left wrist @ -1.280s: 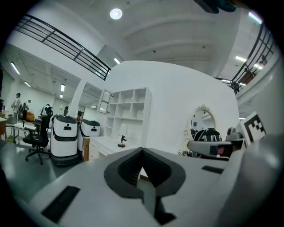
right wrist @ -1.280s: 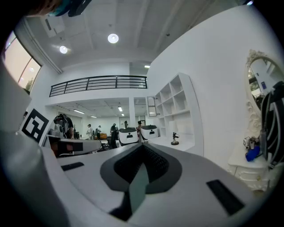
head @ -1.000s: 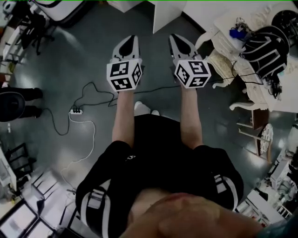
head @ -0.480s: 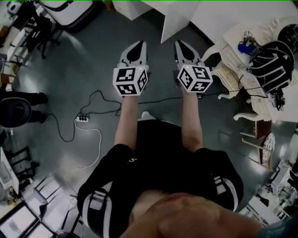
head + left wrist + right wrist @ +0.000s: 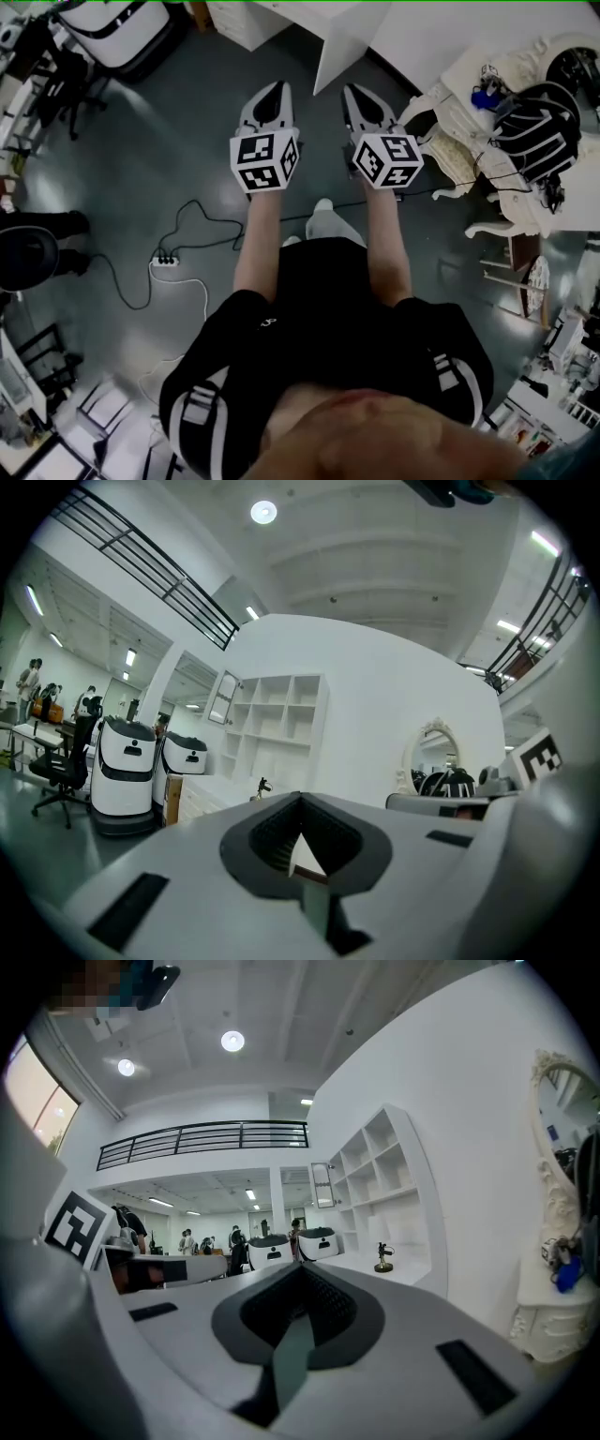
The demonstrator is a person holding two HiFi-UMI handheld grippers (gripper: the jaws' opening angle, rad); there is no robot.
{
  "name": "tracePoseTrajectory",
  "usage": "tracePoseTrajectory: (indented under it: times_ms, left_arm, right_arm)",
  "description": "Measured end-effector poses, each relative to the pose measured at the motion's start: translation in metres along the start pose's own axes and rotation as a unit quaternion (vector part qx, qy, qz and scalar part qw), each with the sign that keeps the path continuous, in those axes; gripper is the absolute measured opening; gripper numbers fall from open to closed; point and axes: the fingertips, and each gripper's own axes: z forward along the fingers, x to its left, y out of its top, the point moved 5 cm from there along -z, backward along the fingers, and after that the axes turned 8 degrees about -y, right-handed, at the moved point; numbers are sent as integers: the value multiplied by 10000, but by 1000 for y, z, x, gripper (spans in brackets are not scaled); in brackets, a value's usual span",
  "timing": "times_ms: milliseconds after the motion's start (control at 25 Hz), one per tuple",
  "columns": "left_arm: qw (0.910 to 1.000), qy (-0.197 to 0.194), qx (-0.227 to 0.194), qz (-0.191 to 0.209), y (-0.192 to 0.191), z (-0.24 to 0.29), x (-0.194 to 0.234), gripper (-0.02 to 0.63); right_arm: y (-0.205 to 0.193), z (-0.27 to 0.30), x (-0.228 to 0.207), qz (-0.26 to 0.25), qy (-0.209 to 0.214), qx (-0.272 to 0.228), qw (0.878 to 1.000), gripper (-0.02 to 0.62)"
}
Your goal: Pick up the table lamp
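Observation:
I cannot make out a table lamp in any view. In the head view my left gripper (image 5: 275, 88) and right gripper (image 5: 352, 90) are held out side by side over the grey floor, level and pointing toward a white wall corner (image 5: 349, 42). Both are shut with nothing between the jaws. The left gripper view shows the left gripper (image 5: 300, 800) with tips together, facing a white wall and a shelf unit (image 5: 277, 726). In the right gripper view the right gripper (image 5: 302, 1270) is closed too, facing the same shelves (image 5: 386, 1185).
An ornate white dressing table (image 5: 452, 141) with a black striped object (image 5: 536, 120) stands at the right. A power strip (image 5: 166, 260) and its cables lie on the floor at the left. White wheeled robots (image 5: 125, 761) and an office chair (image 5: 60, 772) stand far left.
The person has walked forward with both grippers held out. The wall corner and dressing table have come nearer, and the power strip has slid down the view. Both jaws stayed shut.

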Motion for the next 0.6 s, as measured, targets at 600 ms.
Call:
tracePoseTrajectory:
  times_ms: [600]
  left_arm:
    - [9992, -21, 402, -44, -18, 139, 82, 9]
  right_arm:
    - [-19, 164, -59, -110, -126, 215, 9996, 17]
